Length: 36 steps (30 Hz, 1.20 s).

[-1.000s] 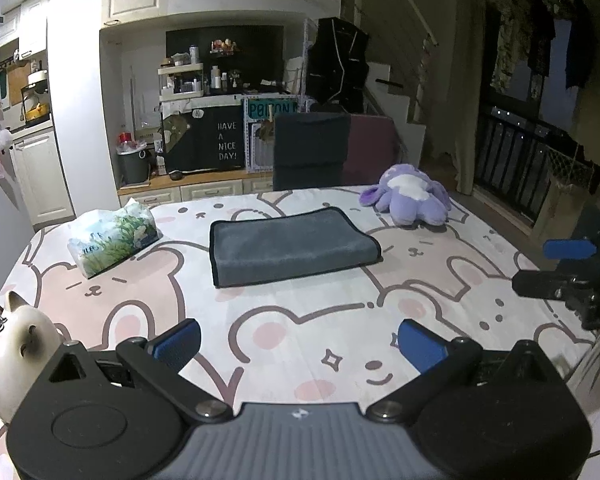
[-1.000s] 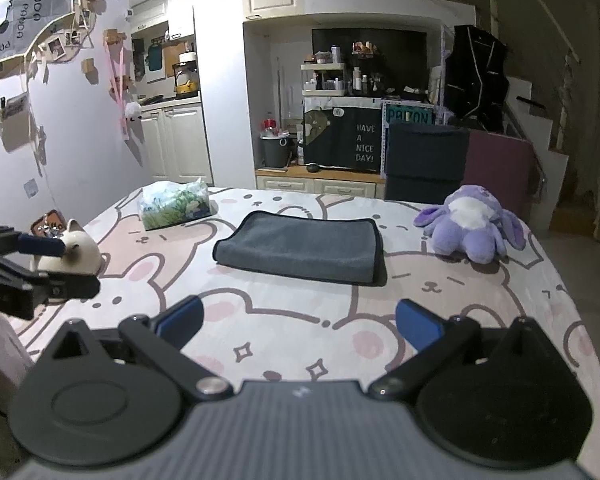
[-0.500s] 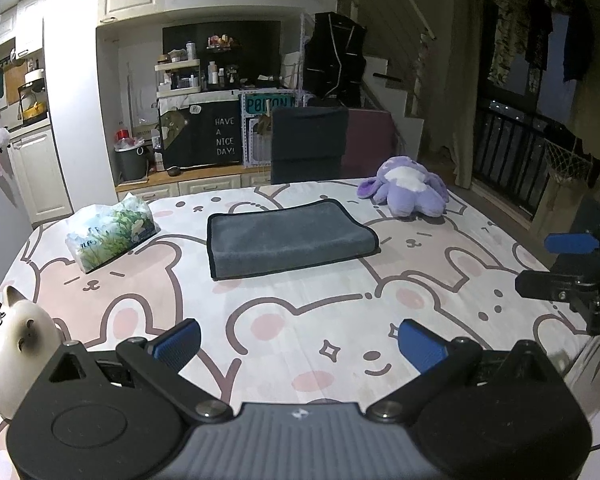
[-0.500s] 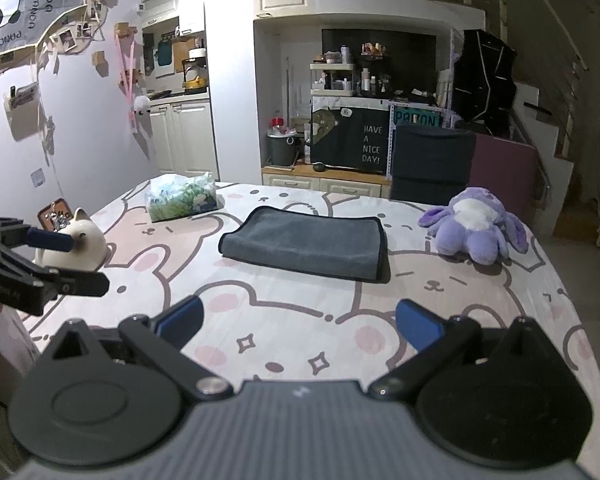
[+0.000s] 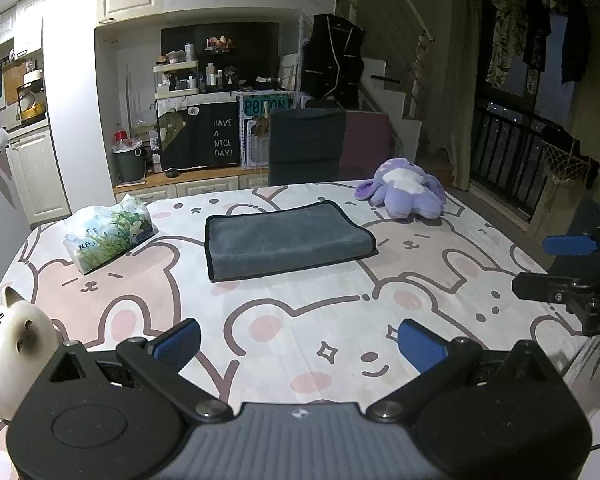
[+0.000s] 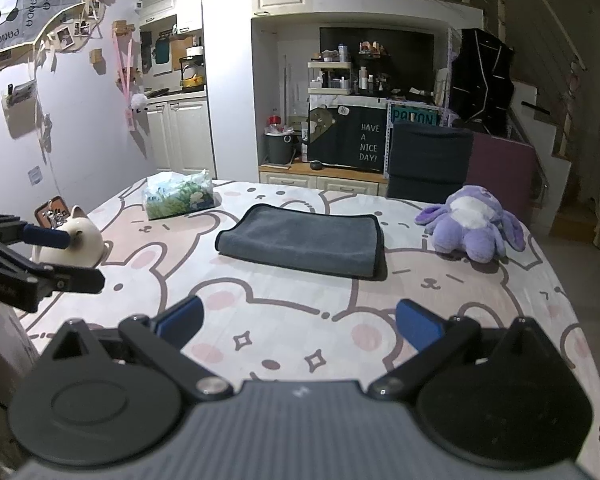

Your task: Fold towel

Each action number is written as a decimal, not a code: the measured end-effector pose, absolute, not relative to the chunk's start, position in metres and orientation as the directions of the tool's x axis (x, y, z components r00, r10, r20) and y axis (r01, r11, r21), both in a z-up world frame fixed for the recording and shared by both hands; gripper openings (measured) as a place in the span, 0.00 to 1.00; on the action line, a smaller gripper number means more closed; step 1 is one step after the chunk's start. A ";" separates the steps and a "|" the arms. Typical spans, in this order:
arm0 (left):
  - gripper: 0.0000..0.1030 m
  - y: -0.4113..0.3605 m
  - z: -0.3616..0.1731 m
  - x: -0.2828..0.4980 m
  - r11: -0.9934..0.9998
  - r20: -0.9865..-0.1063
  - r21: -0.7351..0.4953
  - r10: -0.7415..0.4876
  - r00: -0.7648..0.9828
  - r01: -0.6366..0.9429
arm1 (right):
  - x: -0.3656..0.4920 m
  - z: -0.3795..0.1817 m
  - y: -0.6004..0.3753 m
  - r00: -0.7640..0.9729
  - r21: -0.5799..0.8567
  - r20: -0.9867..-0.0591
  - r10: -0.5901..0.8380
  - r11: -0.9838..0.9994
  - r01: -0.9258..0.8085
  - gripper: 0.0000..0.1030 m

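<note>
A dark grey towel (image 5: 284, 242) lies folded into a flat rectangle on the table, past the middle; it also shows in the right wrist view (image 6: 304, 240). My left gripper (image 5: 298, 342) is open and empty, hovering above the near edge of the table, well short of the towel. My right gripper (image 6: 298, 322) is open and empty too, above the near edge. Each gripper shows at the side of the other's view: the right one (image 5: 568, 268), the left one (image 6: 46, 256).
The table wears a cloth with pink bear drawings (image 5: 300, 320). A tissue pack (image 5: 108, 236) lies left of the towel, a purple plush toy (image 5: 406, 194) right of it, a white cat figurine (image 5: 16, 344) at the near left. A dark chair (image 5: 306, 146) stands behind.
Both grippers have drawn back and risen a little from the table; the towel looks slightly farther off. The towel and other objects have not moved. Jaws stayed open.
</note>
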<state>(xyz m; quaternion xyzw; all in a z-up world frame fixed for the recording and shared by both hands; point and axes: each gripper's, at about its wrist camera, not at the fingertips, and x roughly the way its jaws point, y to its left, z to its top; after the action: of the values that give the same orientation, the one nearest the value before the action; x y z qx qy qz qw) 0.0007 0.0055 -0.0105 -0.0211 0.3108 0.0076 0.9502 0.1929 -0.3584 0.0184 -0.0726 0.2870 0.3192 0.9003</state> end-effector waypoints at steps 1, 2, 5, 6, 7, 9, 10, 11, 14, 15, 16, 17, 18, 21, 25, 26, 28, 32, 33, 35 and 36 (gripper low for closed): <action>1.00 0.005 -0.011 0.001 0.999 -0.591 -0.035 0.001 0.807 -0.027 | 0.193 0.018 -0.358 0.632 0.052 -0.563 0.533 0.786 -0.616 1.00; 1.00 0.005 -0.011 0.001 0.999 -0.591 -0.035 0.001 0.807 -0.027 | 0.193 0.018 -0.358 0.632 0.053 -0.563 0.533 0.786 -0.615 1.00; 1.00 0.005 -0.011 0.001 0.999 -0.591 -0.034 0.002 0.807 -0.027 | 0.192 0.018 -0.359 0.632 0.054 -0.562 0.533 0.786 -0.615 1.00; 1.00 0.005 -0.011 0.000 0.999 -0.591 -0.035 0.002 0.807 -0.028 | 0.193 0.018 -0.359 0.632 0.054 -0.562 0.533 0.786 -0.615 1.00; 1.00 0.005 -0.011 0.001 0.999 -0.591 -0.035 0.001 0.807 -0.028 | 0.192 0.018 -0.359 0.632 0.054 -0.562 0.534 0.786 -0.616 1.00; 1.00 0.005 -0.011 0.000 0.999 -0.591 -0.036 0.001 0.807 -0.027 | 0.192 0.018 -0.359 0.632 0.054 -0.561 0.534 0.786 -0.616 1.00; 1.00 0.005 -0.011 0.001 0.999 -0.591 -0.035 0.001 0.807 -0.027 | 0.193 0.018 -0.359 0.632 0.055 -0.562 0.534 0.786 -0.616 1.00; 1.00 0.005 -0.011 0.001 0.999 -0.591 -0.035 0.001 0.807 -0.026 | 0.193 0.018 -0.359 0.632 0.055 -0.561 0.534 0.786 -0.616 1.00; 1.00 0.005 -0.011 0.001 0.999 -0.591 -0.035 0.001 0.807 -0.027 | 0.193 0.018 -0.359 0.631 0.055 -0.563 0.534 0.785 -0.616 1.00; 1.00 0.005 -0.011 0.000 0.999 -0.590 -0.035 0.002 0.807 -0.028 | 0.192 0.017 -0.359 0.630 0.055 -0.563 0.535 0.785 -0.617 1.00; 1.00 0.005 -0.011 0.000 0.999 -0.590 -0.036 0.001 0.807 -0.028 | 0.192 0.017 -0.359 0.631 0.055 -0.563 0.535 0.785 -0.617 1.00; 1.00 0.005 -0.011 0.000 0.999 -0.590 -0.036 0.001 0.807 -0.028 | 0.192 0.017 -0.359 0.630 0.056 -0.563 0.535 0.785 -0.617 1.00; 1.00 0.005 -0.011 0.001 0.999 -0.591 -0.035 0.002 0.807 -0.028 | 0.192 0.017 -0.359 0.629 0.056 -0.563 0.535 0.785 -0.617 1.00; 1.00 0.004 -0.011 0.000 0.999 -0.592 -0.032 0.002 0.806 -0.026 | 0.191 0.017 -0.358 0.628 0.054 -0.564 0.537 0.783 -0.620 1.00; 1.00 0.004 -0.011 0.000 0.999 -0.592 -0.033 0.002 0.806 -0.027 | 0.191 0.017 -0.358 0.628 0.054 -0.563 0.537 0.782 -0.620 1.00; 1.00 0.004 -0.011 0.000 0.999 -0.592 -0.033 0.002 0.806 -0.026 | 0.191 0.017 -0.359 0.628 0.055 -0.563 0.538 0.782 -0.621 1.00; 1.00 0.004 -0.011 0.000 0.999 -0.592 -0.033 0.002 0.806 -0.026 | 0.191 0.017 -0.358 0.627 0.055 -0.562 0.538 0.781 -0.622 1.00; 1.00 0.004 -0.011 0.000 0.999 -0.591 -0.032 0.002 0.807 -0.026 | 0.191 0.017 -0.358 0.628 0.055 -0.562 0.538 0.782 -0.621 1.00; 1.00 0.004 -0.011 0.000 0.999 -0.591 -0.033 0.002 0.806 -0.027 | 0.191 0.017 -0.359 0.628 0.054 -0.563 0.538 0.782 -0.621 1.00; 1.00 0.004 -0.011 0.000 0.999 -0.592 -0.033 0.002 0.806 -0.027 | 0.191 0.017 -0.358 0.627 0.055 -0.563 0.538 0.782 -0.621 1.00; 1.00 0.004 -0.011 0.000 0.999 -0.592 -0.033 0.002 0.806 -0.027 | 0.191 0.016 -0.358 0.626 0.056 -0.564 0.539 0.781 -0.622 1.00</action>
<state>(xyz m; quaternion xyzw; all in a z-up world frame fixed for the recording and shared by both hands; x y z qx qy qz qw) 0.0001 0.0043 -0.0113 -0.0199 0.3112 0.0076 0.9501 0.1908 -0.3585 0.0165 -0.0724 0.2875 0.3230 0.8988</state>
